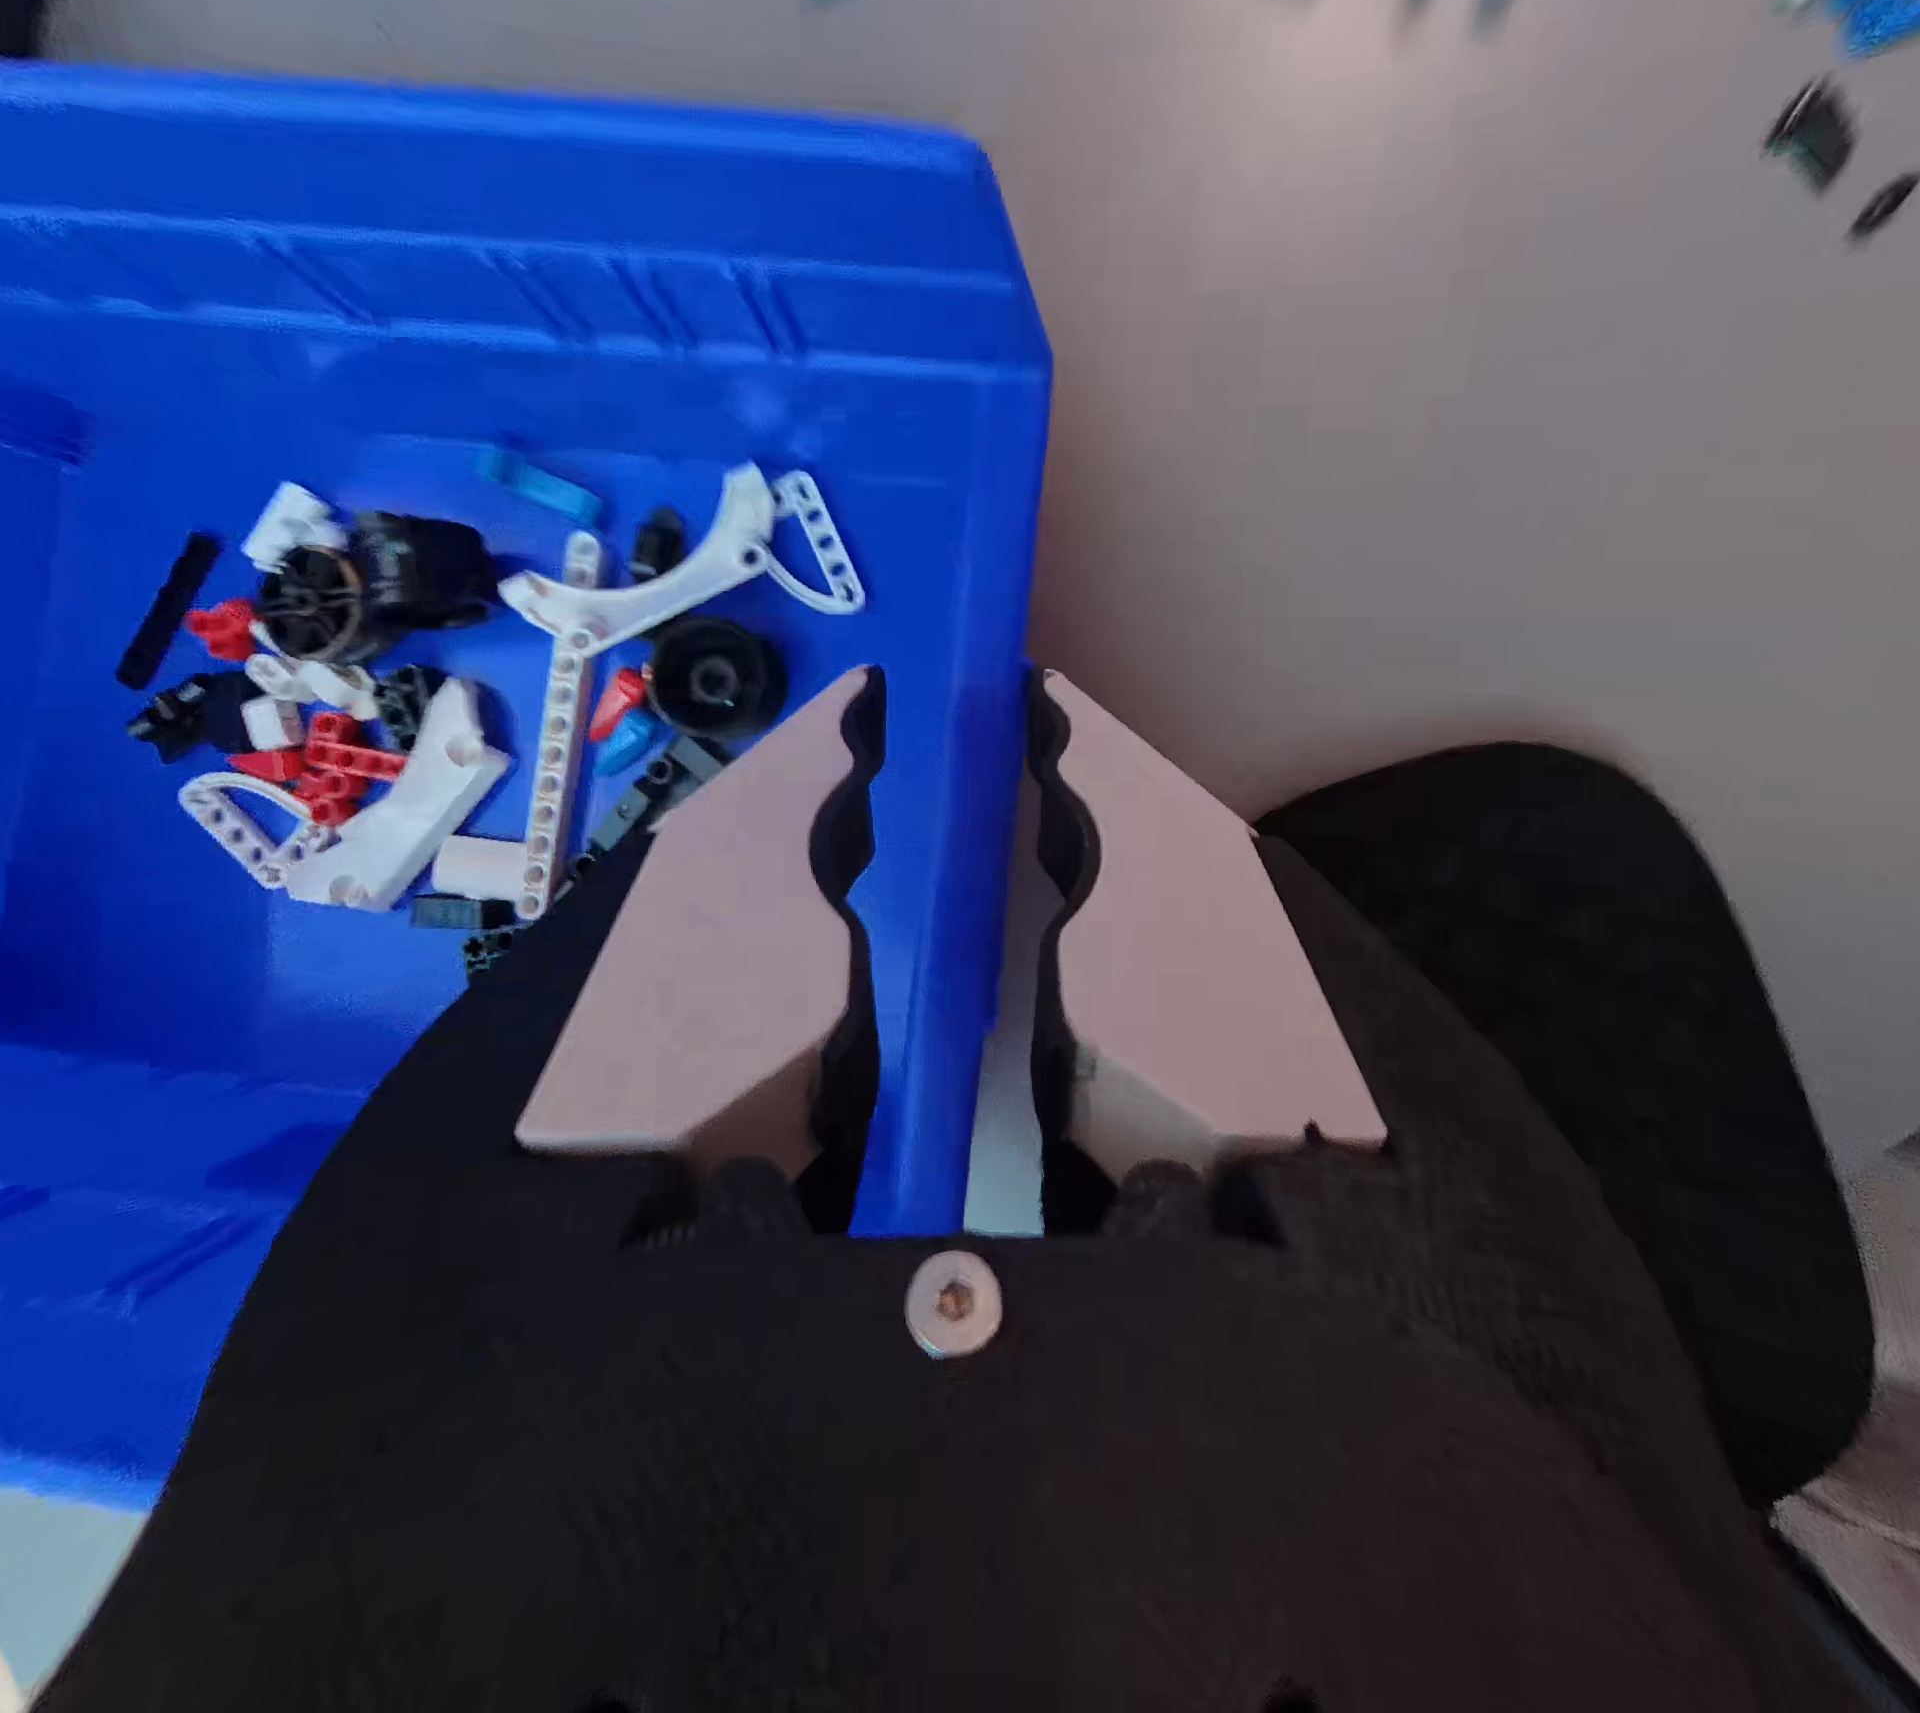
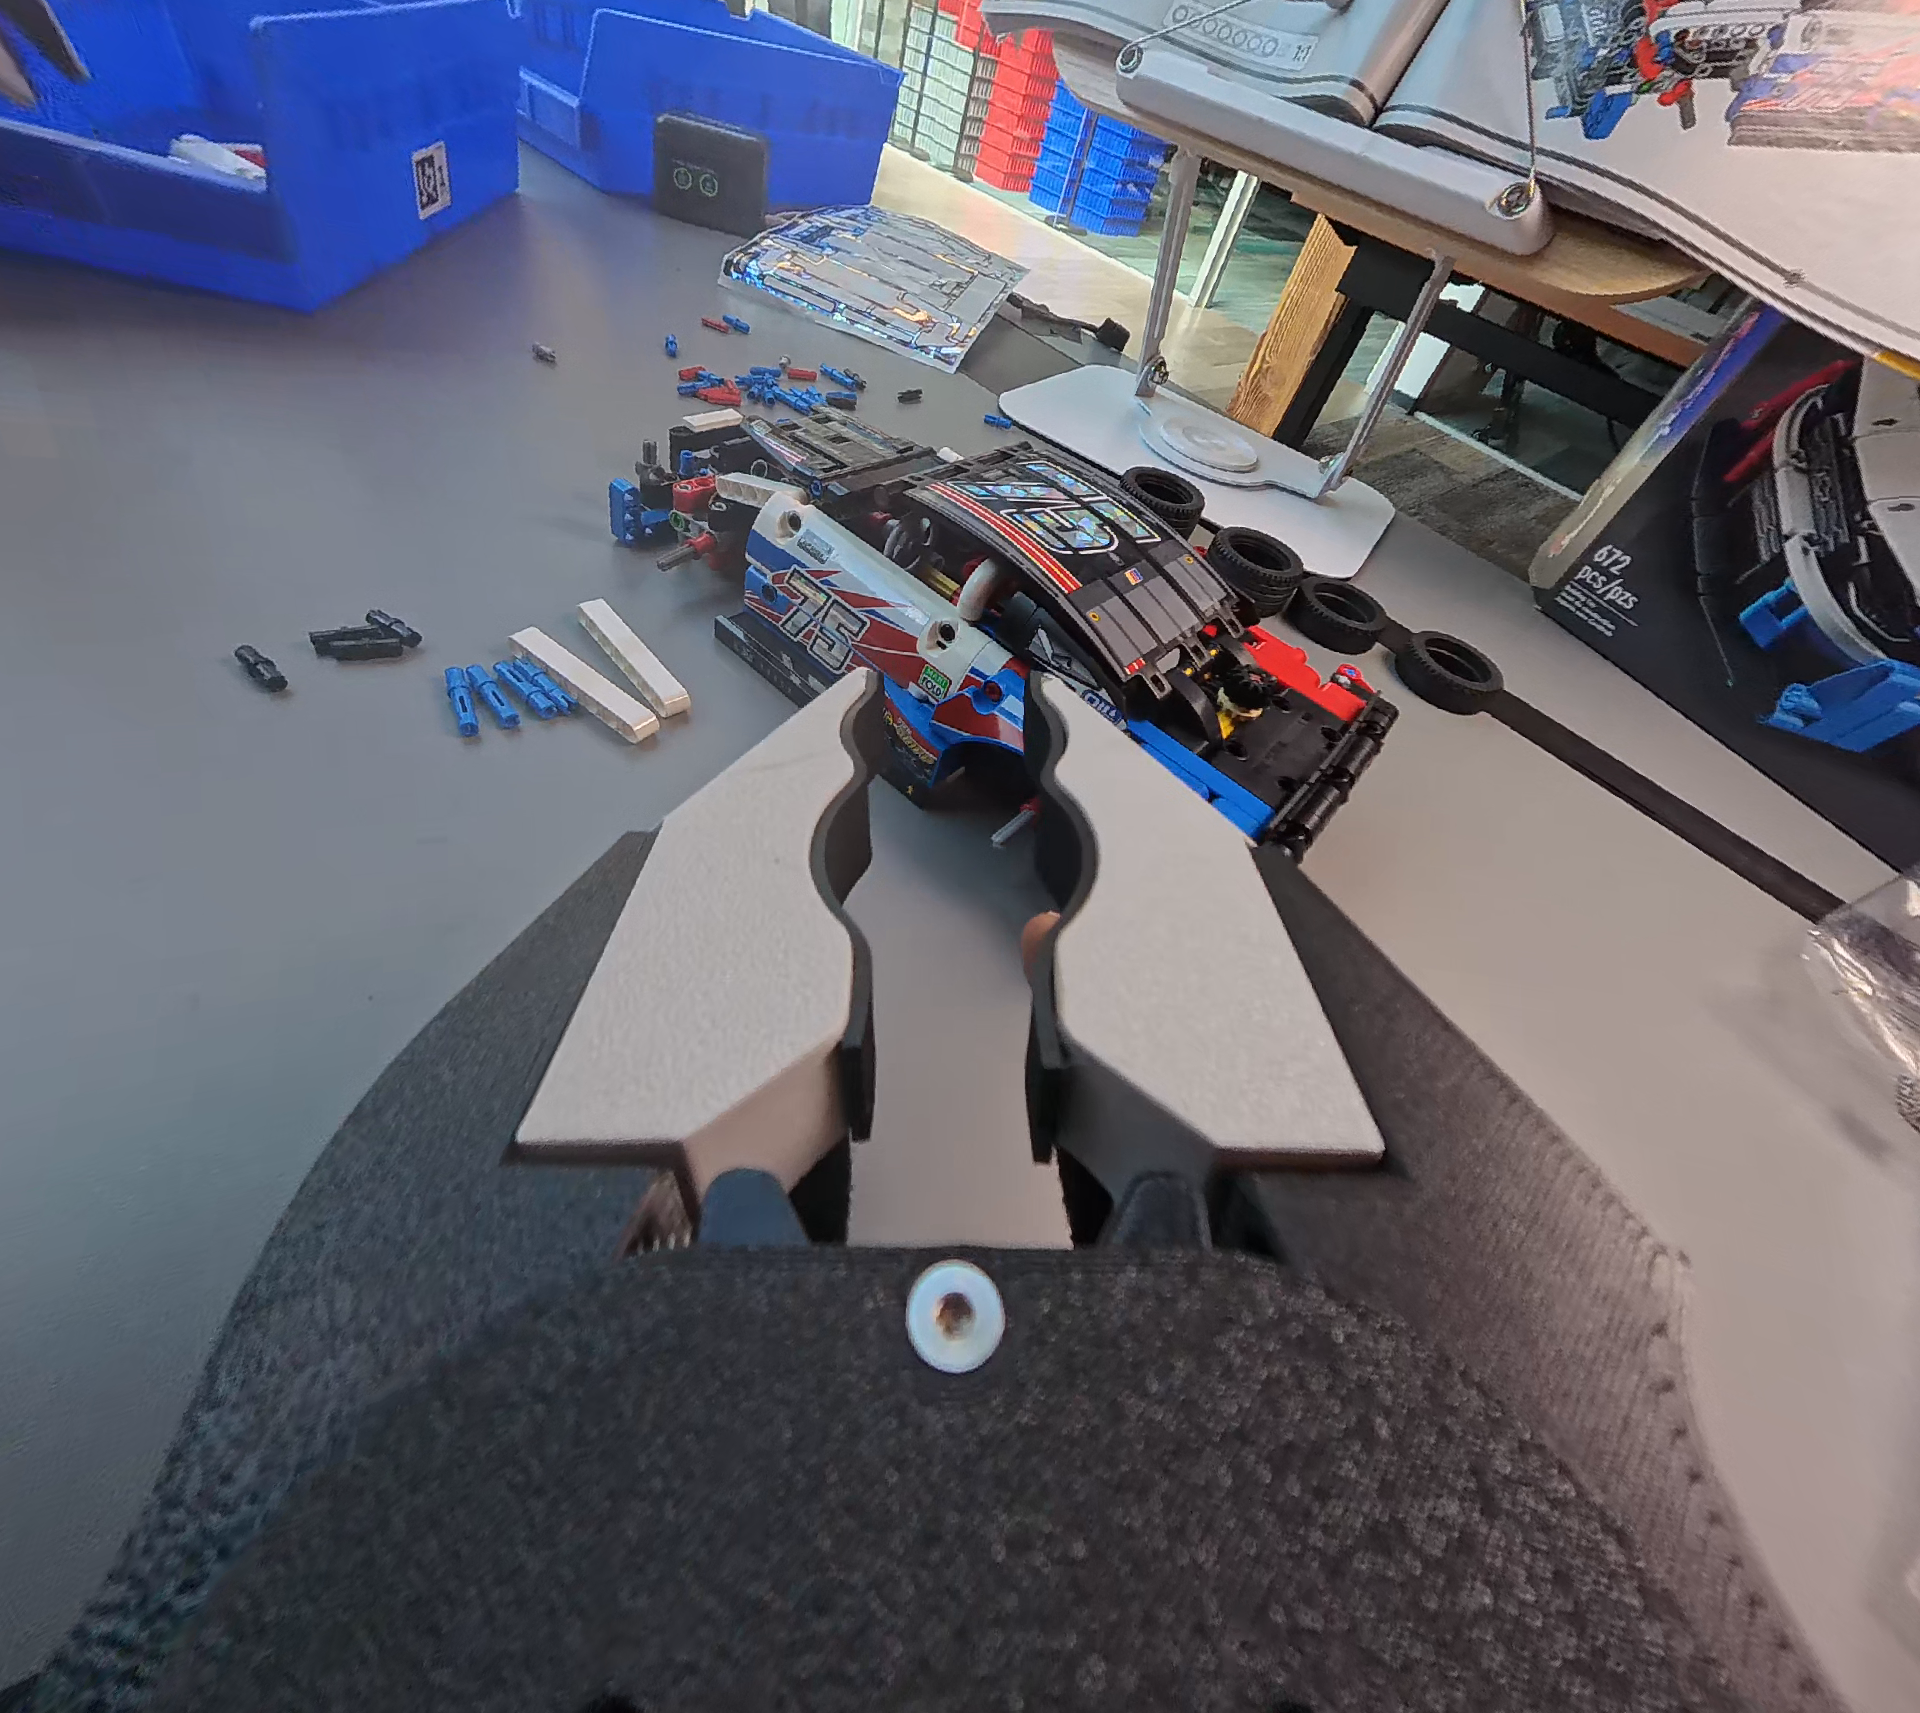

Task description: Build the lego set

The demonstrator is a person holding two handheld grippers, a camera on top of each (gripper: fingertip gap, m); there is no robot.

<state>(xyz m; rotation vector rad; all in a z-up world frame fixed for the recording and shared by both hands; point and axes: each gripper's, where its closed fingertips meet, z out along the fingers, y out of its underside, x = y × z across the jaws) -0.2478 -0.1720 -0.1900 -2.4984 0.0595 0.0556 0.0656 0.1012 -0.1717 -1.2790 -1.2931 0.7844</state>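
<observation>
Left hand-held gripper (image 1: pixel 956 687) hangs open and empty over the blue bin (image 1: pixel 520 261) of loose pieces (image 1: pixel 468 707), probably picking a part. Right hand-held gripper (image 2: pixel 951 692), also open, points at the half-built car (image 2: pixel 997 614) on the grey bench (image 2: pixel 260 832), pins (image 2: pixel 509 692) scattered nearby, workshop-looking room behind.

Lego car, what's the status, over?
Both tongs open, empty. Left tongs over bin rim, parts inside. Right tongs facing half-built car. Nothing in the way.
</observation>
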